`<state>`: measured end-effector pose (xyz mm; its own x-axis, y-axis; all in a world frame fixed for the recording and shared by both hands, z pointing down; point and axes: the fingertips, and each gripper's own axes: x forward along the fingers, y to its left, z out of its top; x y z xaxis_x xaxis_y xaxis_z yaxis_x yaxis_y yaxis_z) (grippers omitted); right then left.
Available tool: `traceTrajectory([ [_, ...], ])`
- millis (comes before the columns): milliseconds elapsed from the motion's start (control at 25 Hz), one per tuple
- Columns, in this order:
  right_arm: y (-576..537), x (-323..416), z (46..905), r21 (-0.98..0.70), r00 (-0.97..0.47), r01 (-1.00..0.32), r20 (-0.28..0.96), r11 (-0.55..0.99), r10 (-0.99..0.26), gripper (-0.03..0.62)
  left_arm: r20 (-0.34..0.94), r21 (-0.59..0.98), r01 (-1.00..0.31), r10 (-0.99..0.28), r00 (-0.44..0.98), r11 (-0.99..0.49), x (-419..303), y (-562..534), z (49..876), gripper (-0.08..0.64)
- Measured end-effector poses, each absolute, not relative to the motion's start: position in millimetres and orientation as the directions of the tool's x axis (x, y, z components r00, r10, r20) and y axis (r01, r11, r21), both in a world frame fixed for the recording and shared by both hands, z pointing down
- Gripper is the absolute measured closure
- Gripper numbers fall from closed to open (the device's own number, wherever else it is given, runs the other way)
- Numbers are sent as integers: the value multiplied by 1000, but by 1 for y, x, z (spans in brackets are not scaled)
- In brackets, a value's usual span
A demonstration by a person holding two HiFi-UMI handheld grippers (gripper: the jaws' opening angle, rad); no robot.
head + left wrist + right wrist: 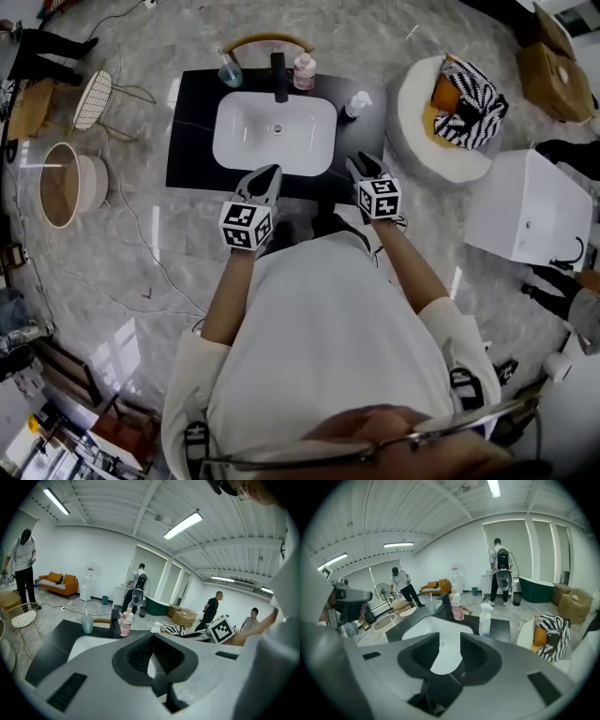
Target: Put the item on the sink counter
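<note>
- Spray bottle (pixel 356 103) stands upright on the black sink counter (pixel 192 141), right of the white basin (pixel 274 134).
- Right gripper (pixel 361 165) is held over the counter's front edge, clear of the bottle; jaws apart, nothing between them.
- Left gripper (pixel 271 174) is at the basin's front rim; jaw tips together, empty.
- Faucet (pixel 278 78), pink bottle (pixel 304 72) and blue cup (pixel 230 73) are lined up behind the basin.

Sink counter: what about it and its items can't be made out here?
- Front edge of the sink counter: head view, partly covered by the left tool and right tool.
- Near side of the basin: right gripper view, covered by the right tool's body.
- Contents of the cup: left gripper view, too small.
</note>
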<state>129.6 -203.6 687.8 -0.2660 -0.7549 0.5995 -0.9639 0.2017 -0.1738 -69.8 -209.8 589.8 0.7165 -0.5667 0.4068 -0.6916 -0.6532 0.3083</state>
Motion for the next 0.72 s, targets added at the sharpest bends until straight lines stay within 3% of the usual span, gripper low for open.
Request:
traceTrajectory([
  [480,-134,93,608,-119,-105,-991,474,55,-874,520,365,336,-567,-451,814,-752,-109,-175,588,555],
  [720,-90,90,584,-40,-77,-997,458,66,-886,555,334,356,-493,-385,861,-794,-96,-158,584,555],
])
